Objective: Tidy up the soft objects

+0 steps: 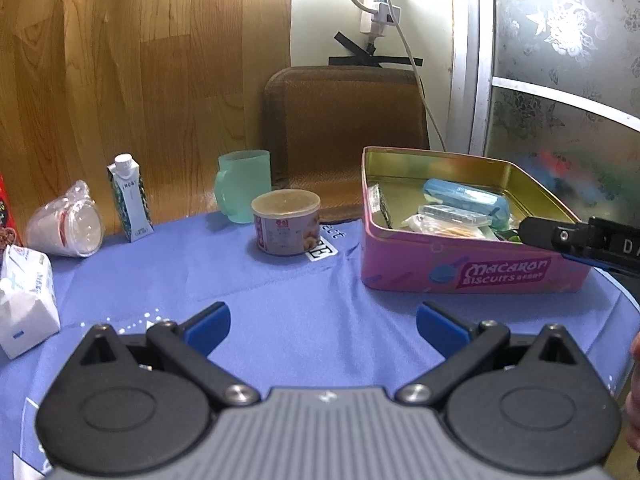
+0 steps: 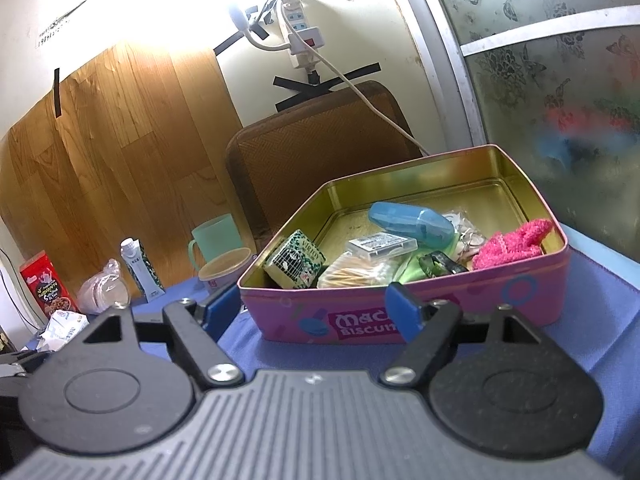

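Note:
A pink Macaron Biscuits tin [image 1: 472, 268] [image 2: 520, 300] stands open on the blue tablecloth [image 1: 280, 300]. Inside lie a pink knitted cloth [image 2: 512, 242], a blue case [image 2: 412, 226], a bag of cotton swabs [image 2: 360, 274], a small green box [image 2: 296, 266] and other small items. My left gripper [image 1: 323, 326] is open and empty above the cloth, left of the tin. My right gripper [image 2: 312, 306] is open and empty just before the tin's front wall. It also shows in the left wrist view [image 1: 580, 240], at the tin's right front corner.
On the table's left stand a round can [image 1: 286, 224], a green mug [image 1: 242, 186], a small carton [image 1: 130, 198], a wrapped cup [image 1: 66, 224], a white tissue pack [image 1: 26, 300] and a red box [image 2: 46, 288]. A brown chair back [image 1: 344, 128] is behind the table.

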The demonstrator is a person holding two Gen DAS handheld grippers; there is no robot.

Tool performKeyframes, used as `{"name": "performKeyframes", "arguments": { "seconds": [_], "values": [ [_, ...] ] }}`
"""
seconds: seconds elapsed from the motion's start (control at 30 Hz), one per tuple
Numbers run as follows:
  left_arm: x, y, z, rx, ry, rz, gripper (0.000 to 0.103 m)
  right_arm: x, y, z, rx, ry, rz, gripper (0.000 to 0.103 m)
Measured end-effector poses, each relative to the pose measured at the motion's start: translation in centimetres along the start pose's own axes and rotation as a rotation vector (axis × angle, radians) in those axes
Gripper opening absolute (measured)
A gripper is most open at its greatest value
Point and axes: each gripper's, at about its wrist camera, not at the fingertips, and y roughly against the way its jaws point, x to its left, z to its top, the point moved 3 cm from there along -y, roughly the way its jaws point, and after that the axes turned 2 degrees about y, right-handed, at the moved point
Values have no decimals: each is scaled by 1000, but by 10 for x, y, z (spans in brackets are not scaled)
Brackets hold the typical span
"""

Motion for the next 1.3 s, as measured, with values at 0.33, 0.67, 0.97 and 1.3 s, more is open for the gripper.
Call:
{"name": "performKeyframes", "arguments": {
  "seconds": [0.33,0.67,0.97,1.3],
  "values": [
    [-2,1,0,5,5,-14,103,1,1,0,0,0,-2,82],
    [-1,-1,-1,13,-6,-4,103,-3,2,0,4,-11,-8,82],
    [-9,2,-3,1,-42,-35,103,-6,2,-2,8,-18,-14,82],
    [-8,-1,-3,17,-32,-38,103,-8,2,-2,8,-24,-19,82]
  ]
}}
